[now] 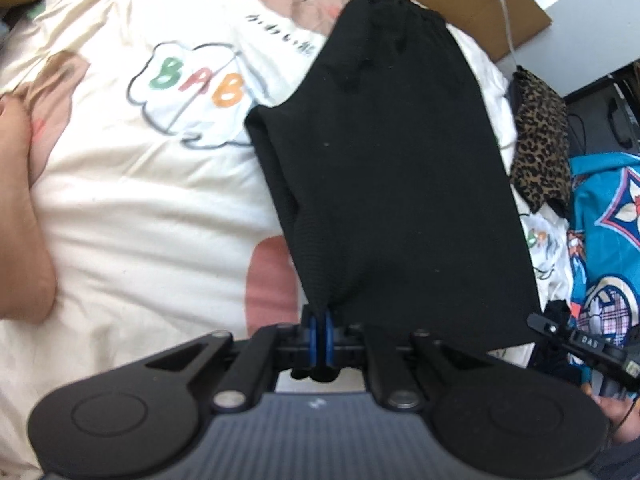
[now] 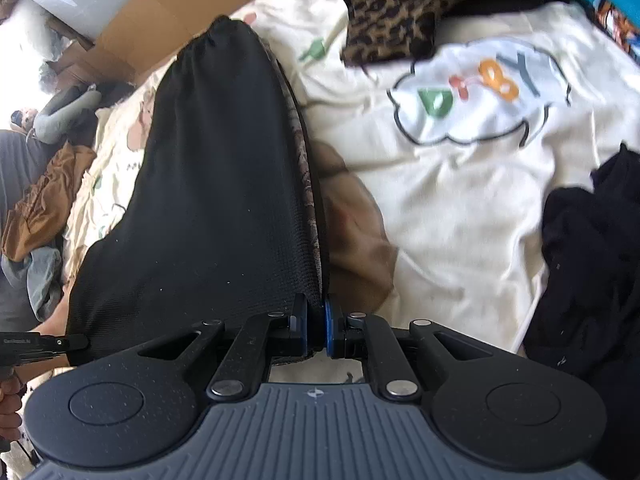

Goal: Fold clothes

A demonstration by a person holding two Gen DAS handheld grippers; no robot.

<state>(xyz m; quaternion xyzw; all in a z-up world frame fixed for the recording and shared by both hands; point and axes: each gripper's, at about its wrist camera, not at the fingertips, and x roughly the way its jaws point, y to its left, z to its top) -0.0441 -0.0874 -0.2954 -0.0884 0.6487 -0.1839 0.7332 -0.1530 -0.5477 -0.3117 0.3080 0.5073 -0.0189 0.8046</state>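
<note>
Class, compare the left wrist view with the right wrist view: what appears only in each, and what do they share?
Only the left wrist view shows the white cable and a cloud print reading BAB. Only the right wrist view shows the brown cloth and the grey neck pillow. Both show the black garment pinched at its near corners by the left tongs and right tongs, the leopard-print fabric and the cream cartoon bedsheet.

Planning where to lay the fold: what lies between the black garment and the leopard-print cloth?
In the right wrist view, only cream printed bedding lies between the black garment and the leopard-print cloth; no other item sits there.
</note>
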